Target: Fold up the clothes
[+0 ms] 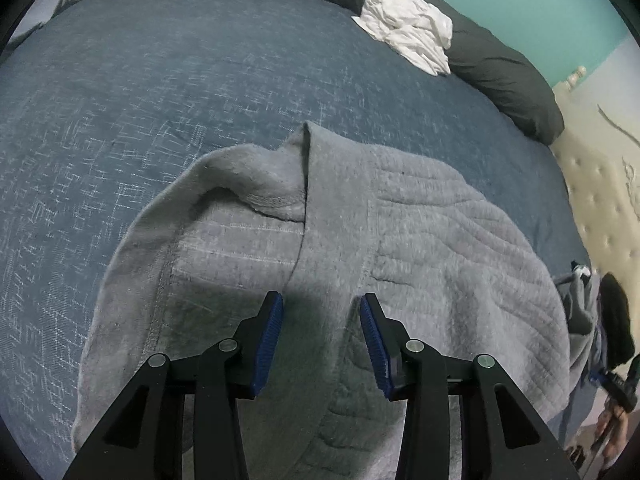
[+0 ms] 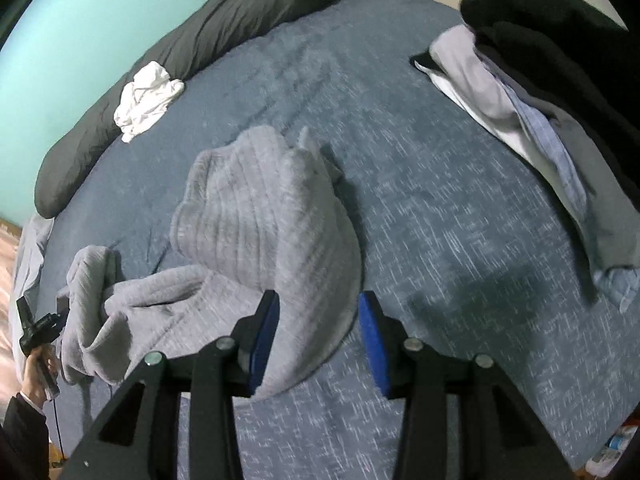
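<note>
Both tools point steeply downward: the left gripper (image 1: 321,306) has its blue-padded jaws parted with nothing pinched between them, the right gripper (image 2: 318,304) stands likewise parted, and the person's left hand (image 2: 38,368), dark-sleeved, grips its handle.

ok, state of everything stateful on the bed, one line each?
Grey fleece garment: rumpled, partly folded over, not flat.
White garment: crumpled heap against dark duvet.
Clothes pile: stacked at bed edge.
Left tongs: open over grey fleece, gripping nothing.
Right tongs: open, fleece edge between them, not pinched.
</note>
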The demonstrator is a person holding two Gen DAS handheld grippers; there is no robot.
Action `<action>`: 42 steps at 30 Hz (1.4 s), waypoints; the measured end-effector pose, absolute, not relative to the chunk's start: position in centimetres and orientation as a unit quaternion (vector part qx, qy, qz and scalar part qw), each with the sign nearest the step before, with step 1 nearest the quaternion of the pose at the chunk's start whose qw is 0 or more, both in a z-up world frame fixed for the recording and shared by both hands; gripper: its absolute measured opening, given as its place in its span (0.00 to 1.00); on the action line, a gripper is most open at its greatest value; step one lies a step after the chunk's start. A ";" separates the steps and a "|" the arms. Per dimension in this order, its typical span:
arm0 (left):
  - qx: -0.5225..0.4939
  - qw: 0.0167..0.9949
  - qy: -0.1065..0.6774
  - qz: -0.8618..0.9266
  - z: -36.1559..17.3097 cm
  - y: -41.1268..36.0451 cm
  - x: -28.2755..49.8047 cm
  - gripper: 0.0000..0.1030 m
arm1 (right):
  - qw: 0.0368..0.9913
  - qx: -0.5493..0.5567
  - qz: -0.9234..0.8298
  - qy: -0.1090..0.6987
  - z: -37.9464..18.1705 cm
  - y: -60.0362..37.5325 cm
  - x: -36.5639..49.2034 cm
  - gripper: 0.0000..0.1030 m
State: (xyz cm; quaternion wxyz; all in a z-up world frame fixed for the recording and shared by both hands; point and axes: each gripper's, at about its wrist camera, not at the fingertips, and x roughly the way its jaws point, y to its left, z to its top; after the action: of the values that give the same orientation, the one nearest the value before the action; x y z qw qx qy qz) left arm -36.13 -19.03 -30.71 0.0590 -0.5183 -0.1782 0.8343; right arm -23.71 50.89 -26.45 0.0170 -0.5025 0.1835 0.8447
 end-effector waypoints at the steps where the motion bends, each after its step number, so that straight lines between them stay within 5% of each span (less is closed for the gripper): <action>1: -0.519 0.060 -0.173 0.835 -30.7 -18.9 -36.0 0.31 | 0.014 -0.502 0.846 0.180 -26.4 50.5 -23.8 0.41; 4: -0.518 0.064 -0.159 0.838 -30.3 -18.8 -35.6 0.17 | 0.003 -0.500 0.848 0.175 -26.1 49.6 -24.1 0.41; 12: -0.484 0.085 -0.152 0.858 -25.7 -19.4 -32.0 0.04 | -0.016 -0.486 0.857 0.168 -24.6 47.3 -24.0 0.41; 29: -0.438 0.073 -0.169 0.880 -18.7 -25.7 -16.2 0.04 | -0.078 -0.461 0.865 0.183 -21.3 43.1 -21.3 0.41; 42: -0.521 0.015 -0.198 0.830 -27.9 -29.2 -10.8 0.05 | -0.096 -0.467 0.859 0.187 -21.0 41.9 -20.6 0.41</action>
State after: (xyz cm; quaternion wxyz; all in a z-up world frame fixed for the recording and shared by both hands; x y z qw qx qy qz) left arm -10.82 -29.15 -27.92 0.0152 -0.5207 -0.1978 0.8304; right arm -20.57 41.91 -20.99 -0.0959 -0.4669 0.1868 0.8590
